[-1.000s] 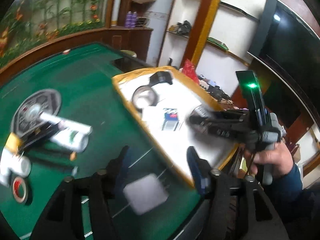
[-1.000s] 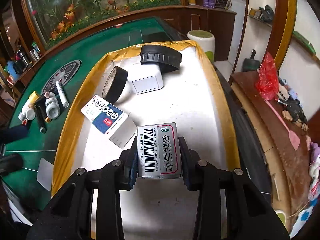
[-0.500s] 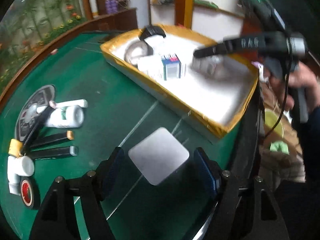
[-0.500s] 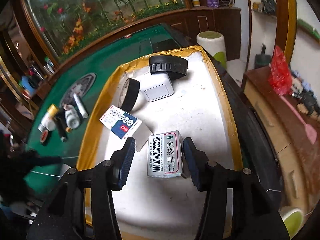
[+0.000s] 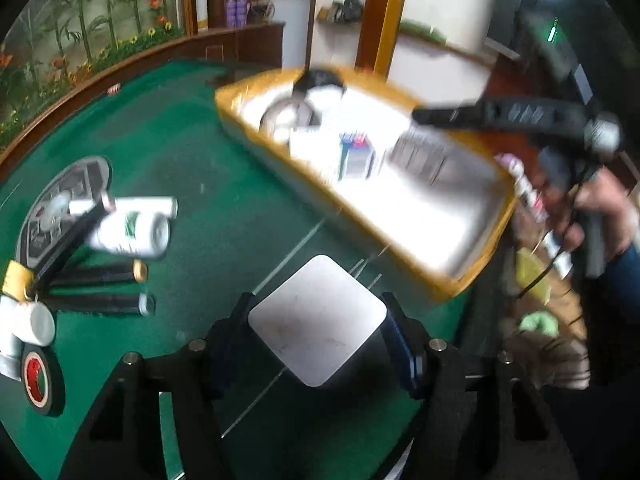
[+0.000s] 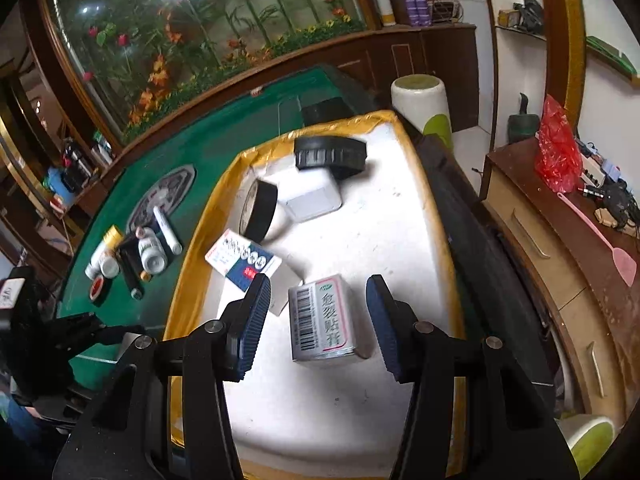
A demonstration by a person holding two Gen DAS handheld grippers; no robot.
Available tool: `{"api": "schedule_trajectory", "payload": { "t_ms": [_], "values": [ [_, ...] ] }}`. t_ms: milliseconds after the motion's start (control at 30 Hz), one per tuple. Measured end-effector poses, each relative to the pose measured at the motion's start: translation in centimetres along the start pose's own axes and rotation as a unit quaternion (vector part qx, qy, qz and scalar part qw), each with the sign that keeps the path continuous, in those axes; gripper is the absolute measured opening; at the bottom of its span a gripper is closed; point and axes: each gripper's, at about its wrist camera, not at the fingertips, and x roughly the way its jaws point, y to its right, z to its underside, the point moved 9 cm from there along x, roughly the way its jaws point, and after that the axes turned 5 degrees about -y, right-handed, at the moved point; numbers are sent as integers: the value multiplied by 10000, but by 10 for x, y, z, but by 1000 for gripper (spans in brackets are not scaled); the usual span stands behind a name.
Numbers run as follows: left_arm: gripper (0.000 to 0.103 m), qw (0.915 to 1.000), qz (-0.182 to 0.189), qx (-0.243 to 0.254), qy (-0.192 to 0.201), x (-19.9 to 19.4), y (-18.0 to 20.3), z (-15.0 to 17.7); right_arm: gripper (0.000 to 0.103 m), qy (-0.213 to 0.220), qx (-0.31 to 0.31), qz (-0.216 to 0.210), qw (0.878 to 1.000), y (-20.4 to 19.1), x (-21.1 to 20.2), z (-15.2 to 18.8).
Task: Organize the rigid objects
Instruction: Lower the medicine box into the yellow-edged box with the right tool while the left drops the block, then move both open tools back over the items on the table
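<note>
My left gripper (image 5: 316,340) is shut on a white square block (image 5: 318,322) and holds it over the green table, near the tray's corner. My right gripper (image 6: 316,320) is open above the yellow-rimmed white tray (image 6: 400,220); a silver medicine box (image 6: 322,320) lies in the tray between its fingers, untouched. In the tray also lie a blue-white box (image 6: 244,264), a black tape roll (image 6: 262,210), a white block (image 6: 314,196) and a black round lid (image 6: 330,154). The tray shows blurred in the left wrist view (image 5: 472,240).
On the green table (image 5: 180,160) at left lie a white bottle (image 5: 128,230), two black markers (image 5: 100,288), a white cup (image 5: 34,322) and a red-cored tape roll (image 5: 40,376). A wooden cabinet (image 6: 560,260) stands right of the tray.
My right gripper has let go of the silver box, opened wide and pulled back. My left gripper has closed on the white block and lifted it.
</note>
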Motion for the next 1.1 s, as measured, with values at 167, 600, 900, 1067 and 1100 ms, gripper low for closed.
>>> {"api": "schedule_trajectory", "payload": {
  "t_ms": [167,600,900,1067,1100],
  "values": [
    [62,9975,487,202,465,-27,38,-43,50,253,243,-33,9994,7,-11,-8],
    [63,9990,278,327,-83,48,70,-64,50,482,398,66,9980,15,-24,-10],
    [72,9977,578,47,359,14,64,-67,50,931,66,-65,9956,-15,-42,-20],
    [72,9955,283,-200,885,-33,30,-52,50,1671,-540,106,9844,-52,-78,-31],
    [72,9944,209,-326,981,-42,18,-48,50,1865,-669,93,9801,-61,-83,-32]
  ]
}}
